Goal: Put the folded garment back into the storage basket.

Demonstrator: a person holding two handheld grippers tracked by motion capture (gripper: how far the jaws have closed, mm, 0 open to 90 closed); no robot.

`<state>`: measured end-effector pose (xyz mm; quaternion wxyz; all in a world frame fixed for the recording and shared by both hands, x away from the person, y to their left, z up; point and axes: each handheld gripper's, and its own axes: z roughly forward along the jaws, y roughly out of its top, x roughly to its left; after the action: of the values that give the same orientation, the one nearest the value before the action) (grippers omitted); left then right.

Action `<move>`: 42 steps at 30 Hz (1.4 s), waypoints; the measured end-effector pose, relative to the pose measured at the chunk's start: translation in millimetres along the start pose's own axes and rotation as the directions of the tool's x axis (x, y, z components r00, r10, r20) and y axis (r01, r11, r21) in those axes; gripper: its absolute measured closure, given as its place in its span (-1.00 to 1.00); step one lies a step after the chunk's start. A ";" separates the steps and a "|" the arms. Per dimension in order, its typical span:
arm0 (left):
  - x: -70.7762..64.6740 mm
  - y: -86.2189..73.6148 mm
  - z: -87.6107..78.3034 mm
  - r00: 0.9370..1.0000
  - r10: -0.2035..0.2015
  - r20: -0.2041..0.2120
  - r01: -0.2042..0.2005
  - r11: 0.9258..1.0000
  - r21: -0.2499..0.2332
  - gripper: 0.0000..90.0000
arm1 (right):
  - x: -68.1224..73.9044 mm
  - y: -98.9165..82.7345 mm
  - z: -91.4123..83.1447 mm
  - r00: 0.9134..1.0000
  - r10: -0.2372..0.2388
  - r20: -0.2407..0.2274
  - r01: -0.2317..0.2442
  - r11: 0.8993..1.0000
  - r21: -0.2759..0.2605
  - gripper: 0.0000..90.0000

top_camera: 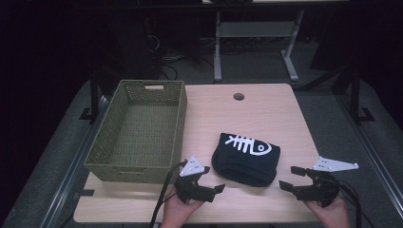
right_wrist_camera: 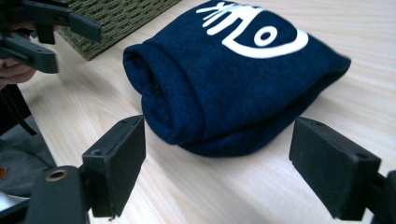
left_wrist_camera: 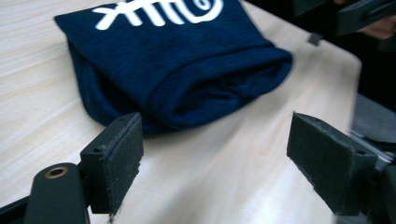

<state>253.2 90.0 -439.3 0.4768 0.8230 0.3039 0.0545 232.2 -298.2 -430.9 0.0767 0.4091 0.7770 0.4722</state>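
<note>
Status: nothing grabbed yet. Folded navy garment (top_camera: pixel 245 158) with white fishbone print lies on the counter (top_camera: pixel 266 114), just right of the woven basket (top_camera: pixel 138 130), which looks empty. Left tool (top_camera: pixel 215 188) and right tool (top_camera: pixel 287 178) flank it, both with jaws spread wide and holding nothing. My guess: garment goes into basket, so grasp, lift and placement all remain.

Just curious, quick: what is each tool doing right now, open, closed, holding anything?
Left tool: open, holding nothing, beside the folded navy garment.
Right tool: open, holding nothing, on the garment's other side.
</note>
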 end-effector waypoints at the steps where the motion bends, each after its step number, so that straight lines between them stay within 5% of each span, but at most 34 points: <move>1: 1.0 0.6 2.5 1.000 0.000 -0.002 0.000 1.000 0.008 -0.59 | -0.8 2.1 0.7 1.000 -0.002 0.000 0.002 1.000 0.000 -0.60; 8: 11.2 10.5 14.9 0.999 -0.035 -0.008 0.035 0.999 0.005 -0.62 | -6.0 14.0 5.9 1.000 0.001 0.003 -0.001 1.000 -0.005 -0.61; 18: 18.9 30.6 32.1 0.995 -0.053 -0.082 0.051 0.998 -0.028 -0.61 | -21.2 26.0 17.7 0.999 0.046 0.011 -0.046 0.999 0.005 -0.59; 23: 32.1 37.2 45.1 0.989 -0.124 -0.081 0.124 0.992 -0.010 -0.61 | -28.6 25.6 27.9 0.997 0.073 0.017 -0.073 0.997 0.023 -0.58; 32: 49.2 38.2 60.2 0.973 -0.193 -0.123 0.196 0.981 0.009 -0.61 | -42.8 21.6 48.6 0.991 0.130 0.013 -0.131 0.989 0.076 -0.58; 42: 62.4 35.1 70.3 0.960 -0.236 -0.151 0.244 0.969 0.035 -0.61 | -53.3 19.3 62.9 0.985 0.171 -0.005 -0.170 0.981 0.098 -0.50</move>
<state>346.2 58.9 -461.0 0.4343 0.7864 0.4367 0.0482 309.7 -289.5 -463.9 0.0107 0.4743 0.7617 0.4412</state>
